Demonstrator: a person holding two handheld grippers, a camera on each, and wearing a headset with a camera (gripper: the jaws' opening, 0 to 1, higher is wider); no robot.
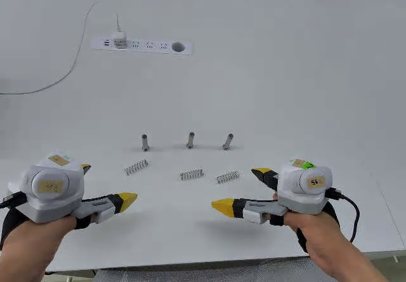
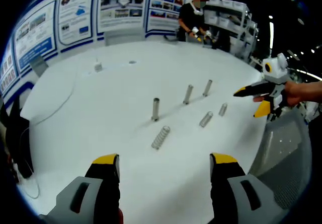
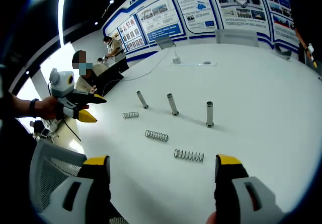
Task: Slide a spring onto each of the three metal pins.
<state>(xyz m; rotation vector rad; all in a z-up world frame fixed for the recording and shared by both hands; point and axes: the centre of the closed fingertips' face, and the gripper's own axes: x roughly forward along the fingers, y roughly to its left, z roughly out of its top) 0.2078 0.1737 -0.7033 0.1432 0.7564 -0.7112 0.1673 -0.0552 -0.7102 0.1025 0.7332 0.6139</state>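
Note:
Three short metal pins stand upright in a row on the white table: left pin [image 1: 145, 142], middle pin [image 1: 190, 140], right pin [image 1: 228, 142]. In front of each lies a loose spring: left spring [image 1: 136, 166], middle spring [image 1: 191, 174], right spring [image 1: 228, 177]. My left gripper [image 1: 106, 184] hovers open at the near left, its yellow-tipped jaws empty. My right gripper [image 1: 240, 188] hovers open at the near right, close to the right spring. From the left gripper [image 2: 165, 159] the left spring [image 2: 161, 137] is nearest. Just ahead of the right gripper [image 3: 162, 160] lies the right spring [image 3: 189, 155].
A white power strip [image 1: 141, 44] with a plugged-in adapter and a thin cable [image 1: 70, 66] lies at the back left. The table's front edge [image 1: 203, 264] runs just below my hands. A grey mesh chair [image 3: 55, 178] stands by it. People [image 2: 193, 12] stand beyond the table's far side.

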